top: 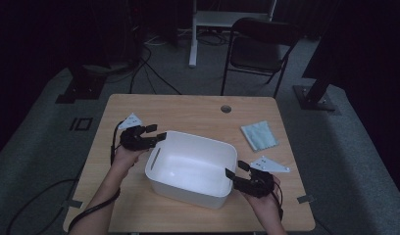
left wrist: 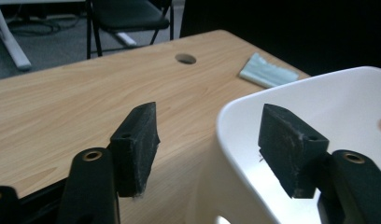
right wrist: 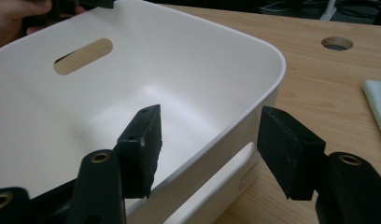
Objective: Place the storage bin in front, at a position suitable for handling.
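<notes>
The white plastic tub (top: 190,169) is taking up the middle of the wooden table (top: 188,110), blocking any straight pass between the left gripper (top: 156,133) and the right gripper (top: 236,170), whose spread jaws are each straddling the tub's rim. The far strip of tabletop is lying open, broken by a cable hole (top: 226,108). A folded cloth (top: 259,135) is occupying the far right area.

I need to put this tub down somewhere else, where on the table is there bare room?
Bare wood runs along the far edge of the table, between the white tub and the round cable hole. The near left corner is free too. The right side is crowded: the folded cloth and the right gripper.
</notes>
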The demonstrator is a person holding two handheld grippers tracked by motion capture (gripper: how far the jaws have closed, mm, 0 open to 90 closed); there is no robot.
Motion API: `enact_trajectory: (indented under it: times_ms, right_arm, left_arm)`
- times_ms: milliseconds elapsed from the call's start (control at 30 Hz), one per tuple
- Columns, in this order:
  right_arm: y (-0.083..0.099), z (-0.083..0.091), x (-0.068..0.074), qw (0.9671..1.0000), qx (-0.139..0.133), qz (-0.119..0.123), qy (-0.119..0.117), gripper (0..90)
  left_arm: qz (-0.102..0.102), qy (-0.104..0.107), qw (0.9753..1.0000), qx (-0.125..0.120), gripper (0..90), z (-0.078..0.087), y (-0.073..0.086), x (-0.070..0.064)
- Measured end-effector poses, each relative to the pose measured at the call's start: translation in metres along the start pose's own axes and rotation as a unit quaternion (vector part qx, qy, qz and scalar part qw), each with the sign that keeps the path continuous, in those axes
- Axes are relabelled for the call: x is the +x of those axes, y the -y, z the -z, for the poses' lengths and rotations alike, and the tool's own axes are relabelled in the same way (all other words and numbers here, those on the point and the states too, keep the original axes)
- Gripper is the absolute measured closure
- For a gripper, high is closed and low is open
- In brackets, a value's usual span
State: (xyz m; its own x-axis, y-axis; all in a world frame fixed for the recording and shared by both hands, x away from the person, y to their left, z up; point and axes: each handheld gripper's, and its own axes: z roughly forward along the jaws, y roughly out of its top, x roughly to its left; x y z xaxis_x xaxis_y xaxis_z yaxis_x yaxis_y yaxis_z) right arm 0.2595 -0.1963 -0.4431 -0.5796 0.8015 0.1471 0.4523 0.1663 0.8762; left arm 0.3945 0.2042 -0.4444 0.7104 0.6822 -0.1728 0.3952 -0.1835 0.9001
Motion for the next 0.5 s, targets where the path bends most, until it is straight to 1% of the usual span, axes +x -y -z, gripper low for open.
enact_trajectory:
  times_ms: [33,67,100,133,167,200,233,267,300,333,367,400,433,467,500]
  right_arm:
    - [0.001,0.000,0.000,1.0000,0.002,-0.001,0.000,41.5]
    - [0.002,-0.001,0.000,1.0000,0.005,-0.002,0.001,41.8]
    - [0.003,-0.001,0.000,0.9999,0.008,-0.004,0.006,42.1]
    - [0.003,-0.001,0.000,0.9999,0.006,-0.007,0.005,42.2]
    - [0.004,-0.001,-0.001,0.9999,0.006,-0.011,0.004,42.5]
    - [0.003,-0.001,-0.001,0.9999,0.007,-0.013,0.002,42.7]
    - [0.003,-0.001,-0.001,0.9999,0.008,-0.012,0.002,43.1]
    - [0.003,-0.001,0.000,0.9999,0.008,-0.013,0.002,43.3]
    - [0.003,-0.002,0.000,0.9998,0.010,-0.015,-0.001,43.3]
    - [0.004,-0.002,0.000,0.9998,0.011,-0.017,-0.003,43.3]
    - [0.004,-0.002,0.000,0.9998,0.011,-0.017,-0.003,43.3]
    - [0.004,-0.003,0.000,0.9998,0.011,-0.018,-0.004,43.3]
    - [0.003,-0.003,0.000,0.9997,0.014,-0.019,-0.003,44.3]
    - [0.003,-0.004,0.000,0.9997,0.016,-0.019,-0.003,45.3]
    - [0.002,-0.004,0.001,0.9997,0.018,-0.019,-0.004,46.0]
  left_arm:
    - [0.001,0.003,1.0000,0.001,42.8,-0.002,0.000,0.001]
    - [-0.002,0.001,1.0000,0.003,44.5,-0.004,-0.001,0.002]
    - [-0.001,0.005,1.0000,0.004,46.1,-0.005,-0.001,0.004]
    - [0.000,0.013,0.9999,0.001,51.0,-0.006,-0.001,0.005]
    - [0.001,0.013,0.9999,-0.001,53.8,-0.007,-0.001,0.005]
    - [0.004,0.012,0.9999,0.001,54.2,-0.008,-0.001,0.006]
    - [0.007,0.018,0.9998,-0.001,59.2,-0.009,-0.001,0.006]
    - [0.011,0.020,0.9997,0.000,60.9,-0.010,0.000,0.007]
    - [0.010,0.019,0.9998,0.003,61.1,-0.011,0.000,0.006]
    - [0.010,0.029,0.9995,0.002,65.1,-0.011,0.001,0.006]
    - [0.010,0.029,0.9995,0.002,68.6,-0.011,0.001,0.006]
    - [0.008,0.028,0.9996,0.005,68.6,-0.012,0.000,0.005]
    - [0.006,0.034,0.9994,0.008,72.1,-0.012,-0.001,0.004]
    - [-0.001,0.031,0.9994,0.014,74.7,-0.013,-0.002,0.002]
    - [-0.005,0.032,0.9993,0.017,76.0,-0.013,-0.003,0.001]
